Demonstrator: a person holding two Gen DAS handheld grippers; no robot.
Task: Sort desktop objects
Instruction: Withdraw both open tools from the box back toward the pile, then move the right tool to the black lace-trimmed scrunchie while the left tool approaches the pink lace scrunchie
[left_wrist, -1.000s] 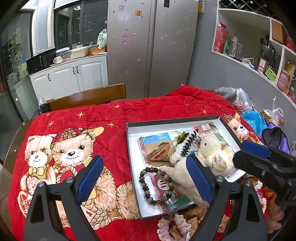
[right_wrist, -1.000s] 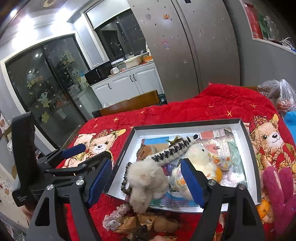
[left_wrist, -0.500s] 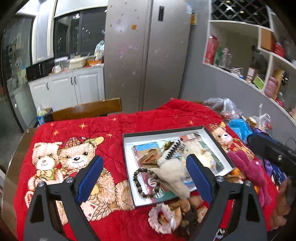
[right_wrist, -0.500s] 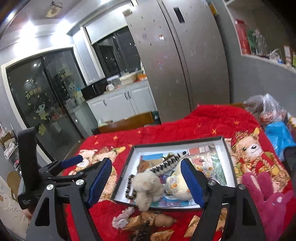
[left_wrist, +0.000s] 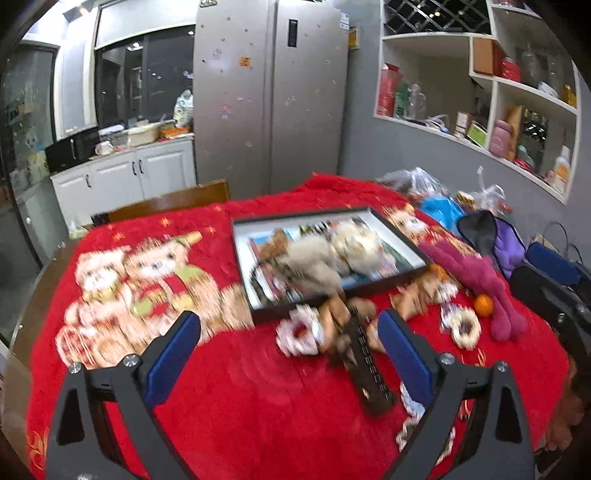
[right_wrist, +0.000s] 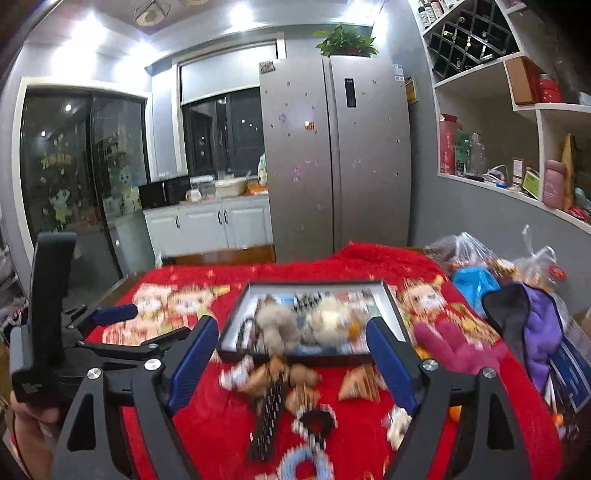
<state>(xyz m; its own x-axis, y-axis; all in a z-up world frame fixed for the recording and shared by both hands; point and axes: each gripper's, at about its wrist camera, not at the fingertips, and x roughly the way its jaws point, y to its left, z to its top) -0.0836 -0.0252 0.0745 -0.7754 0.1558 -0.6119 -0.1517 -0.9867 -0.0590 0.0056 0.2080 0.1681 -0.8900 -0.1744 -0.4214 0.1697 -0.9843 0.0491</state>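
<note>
A dark-rimmed white tray (left_wrist: 402, 240) (right_wrist: 236, 317) on the red bear blanket holds a beige fluffy toy (left_wrist: 314, 258) (right_wrist: 277, 325), a cream plush (left_wrist: 354, 240) (right_wrist: 332, 321), a bead bracelet and cards. In front of it lie a dark hair comb (left_wrist: 369, 369) (right_wrist: 267, 417), scrunchies (left_wrist: 299, 332) (right_wrist: 314, 421), brown wrapped pieces (right_wrist: 358, 380), a magenta plush (left_wrist: 480, 280) (right_wrist: 454, 347) and a small orange (left_wrist: 484, 304). My left gripper (left_wrist: 288, 354) is open and empty above the blanket. My right gripper (right_wrist: 291, 365) is open and empty, well back from the tray. The views are motion-blurred.
Plastic bags (left_wrist: 417, 181), a blue pouch (right_wrist: 476, 284) and a purple bag (left_wrist: 506, 243) crowd the table's right side. A wooden chair back (left_wrist: 166, 203) stands behind the table. The left gripper's body (right_wrist: 55, 332) shows at the left of the right wrist view.
Both grippers have pulled back and risen away from the tray. Loose items in front of the tray have come into view. Both stay open and empty.
</note>
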